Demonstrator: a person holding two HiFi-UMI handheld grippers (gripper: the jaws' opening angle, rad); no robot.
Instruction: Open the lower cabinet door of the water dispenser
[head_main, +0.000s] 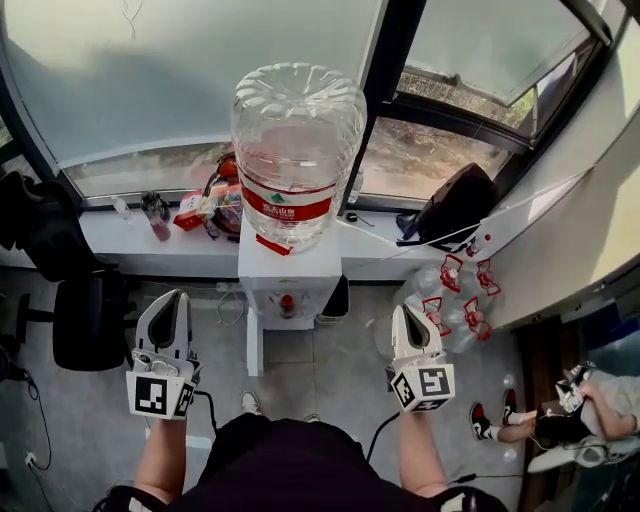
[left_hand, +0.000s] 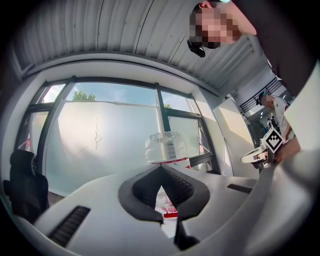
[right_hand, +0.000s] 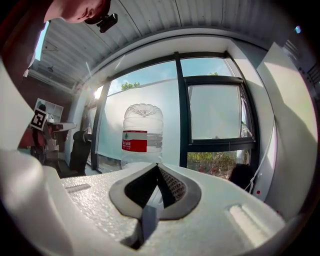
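Water dispenser (head_main: 310, 270) upright, long axis vertical, front facing person.

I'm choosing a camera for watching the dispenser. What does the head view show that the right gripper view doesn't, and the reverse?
Only the head view shows the white water dispenser body under the bottle, the grey tiled floor and the empty clear bottles with red handles. Only the right gripper view shows the ribbed white ceiling and the right gripper with its jaws closed together on nothing. Both show the large clear water bottle with a red label and the dark-framed window.
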